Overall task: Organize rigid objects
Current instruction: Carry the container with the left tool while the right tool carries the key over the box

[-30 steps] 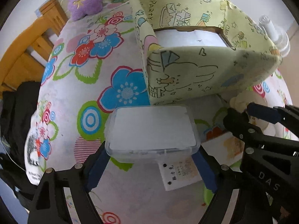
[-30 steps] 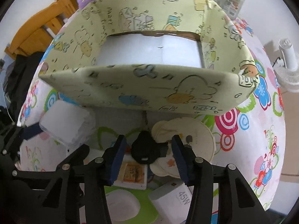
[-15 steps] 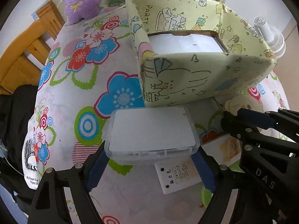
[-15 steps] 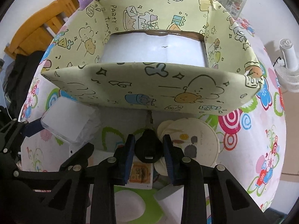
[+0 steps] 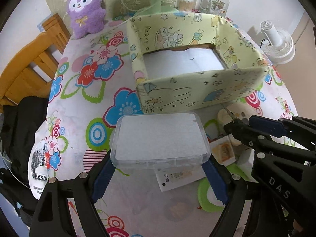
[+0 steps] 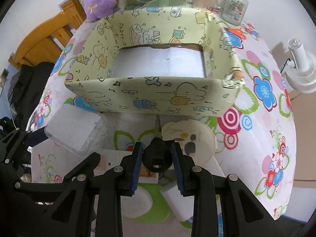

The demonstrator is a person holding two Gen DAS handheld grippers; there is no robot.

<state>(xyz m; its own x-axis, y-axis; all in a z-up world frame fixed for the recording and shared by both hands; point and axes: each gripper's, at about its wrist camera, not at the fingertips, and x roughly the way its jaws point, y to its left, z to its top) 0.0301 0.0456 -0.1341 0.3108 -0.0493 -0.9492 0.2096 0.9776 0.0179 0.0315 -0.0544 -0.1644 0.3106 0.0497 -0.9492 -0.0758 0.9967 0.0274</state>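
Observation:
My left gripper [image 5: 160, 177] is shut on a clear plastic lidded box [image 5: 160, 140] and holds it above the table, just in front of the yellow cartoon-print storage box [image 5: 197, 83]. My right gripper [image 6: 157, 158] is shut on a black-headed key [image 6: 157, 154], its metal blade pointing at the storage box [image 6: 158, 98]. The storage box is open-topped with a bare white bottom. The clear box also shows in the right wrist view [image 6: 73, 128], at the left.
On the floral tablecloth [image 5: 83, 90] below lie a round cream compact [image 6: 193, 138], a white charger [image 6: 177, 203], cards and a green-rimmed lid [image 5: 209, 195]. Behind the storage box stand a purple plush [image 5: 86, 9], a glass mug jar [image 6: 235, 4] and a green fan base. A wooden chair [image 5: 29, 65] is at the left.
My right gripper closed on the key and lifted it off the table. Both grippers rose, so the inside of the storage box shows more. The clear box stays held.

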